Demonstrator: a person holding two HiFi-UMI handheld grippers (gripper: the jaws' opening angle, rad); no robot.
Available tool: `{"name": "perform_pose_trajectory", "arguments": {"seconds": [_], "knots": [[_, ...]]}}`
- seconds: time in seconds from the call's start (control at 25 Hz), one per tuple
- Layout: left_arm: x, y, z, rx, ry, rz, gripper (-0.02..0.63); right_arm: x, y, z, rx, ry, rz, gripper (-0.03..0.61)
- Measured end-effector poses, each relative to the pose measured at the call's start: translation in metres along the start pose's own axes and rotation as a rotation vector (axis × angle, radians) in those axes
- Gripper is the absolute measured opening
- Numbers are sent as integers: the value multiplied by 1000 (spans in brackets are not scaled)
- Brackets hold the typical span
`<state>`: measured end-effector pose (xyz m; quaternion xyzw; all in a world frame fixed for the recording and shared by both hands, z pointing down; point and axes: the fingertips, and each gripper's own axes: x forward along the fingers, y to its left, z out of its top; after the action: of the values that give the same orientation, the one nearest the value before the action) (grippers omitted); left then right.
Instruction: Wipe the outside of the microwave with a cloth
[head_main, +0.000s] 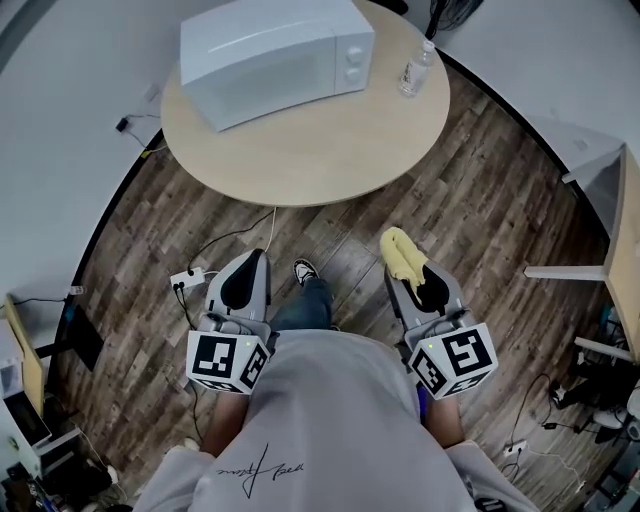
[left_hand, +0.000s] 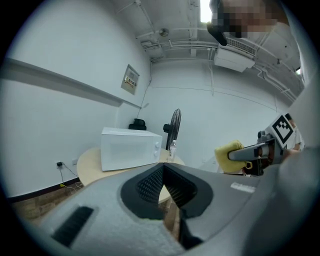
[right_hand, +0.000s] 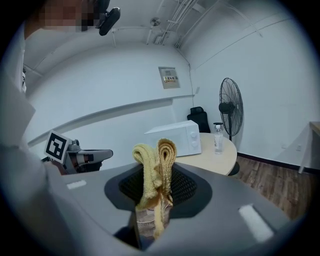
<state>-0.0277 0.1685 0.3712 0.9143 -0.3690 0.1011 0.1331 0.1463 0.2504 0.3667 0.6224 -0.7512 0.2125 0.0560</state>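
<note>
The white microwave (head_main: 275, 55) stands on a round beige table (head_main: 310, 150), well ahead of both grippers, with its door and knobs facing me. It also shows in the left gripper view as the microwave (left_hand: 131, 148) and in the right gripper view as the microwave (right_hand: 175, 138). My right gripper (head_main: 408, 275) is shut on a folded yellow cloth (head_main: 400, 252), held low over the floor. The cloth (right_hand: 155, 165) sticks up between the right gripper's (right_hand: 157, 185) jaws. My left gripper (head_main: 256, 256) hangs beside it, shut and empty, its jaws (left_hand: 161, 186) meeting with nothing between them.
A clear plastic bottle (head_main: 417, 68) stands on the table right of the microwave. A power strip (head_main: 185, 280) and cables lie on the wood floor at left. Another table (head_main: 625, 240) is at the right edge. A standing fan (right_hand: 229, 107) is behind the round table.
</note>
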Motion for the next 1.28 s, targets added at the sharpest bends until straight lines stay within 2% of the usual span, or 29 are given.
{"name": "perform_pose_trajectory", "arguments": {"seconds": [0.16, 0.36, 0.52, 0.64, 0.8, 0.92, 1.12, 1.28], "knots": [[26, 28, 18, 17, 9, 1, -9, 41, -6, 18, -5, -6, 4, 124], [45, 61, 45, 40, -55, 0, -9, 81, -15, 42, -10, -62, -1, 124], [59, 76, 55, 53, -68, -40, -5, 107, -23, 55, 15, -98, -19, 124], [63, 91, 58, 28, -95, -43, -5, 126, -16, 58, 49, -95, 23, 124], [62, 112, 61, -3, -118, -5, -8, 148, -6, 65, 42, -104, 73, 124], [63, 122, 62, -18, -128, 24, -9, 159, -21, 73, -3, -128, 12, 124], [60, 131, 65, -19, -137, 16, -9, 177, -54, 91, -47, -178, -105, 123], [56, 153, 62, -26, -118, 97, -11, 202, -73, 113, -7, -246, -88, 123]]}}
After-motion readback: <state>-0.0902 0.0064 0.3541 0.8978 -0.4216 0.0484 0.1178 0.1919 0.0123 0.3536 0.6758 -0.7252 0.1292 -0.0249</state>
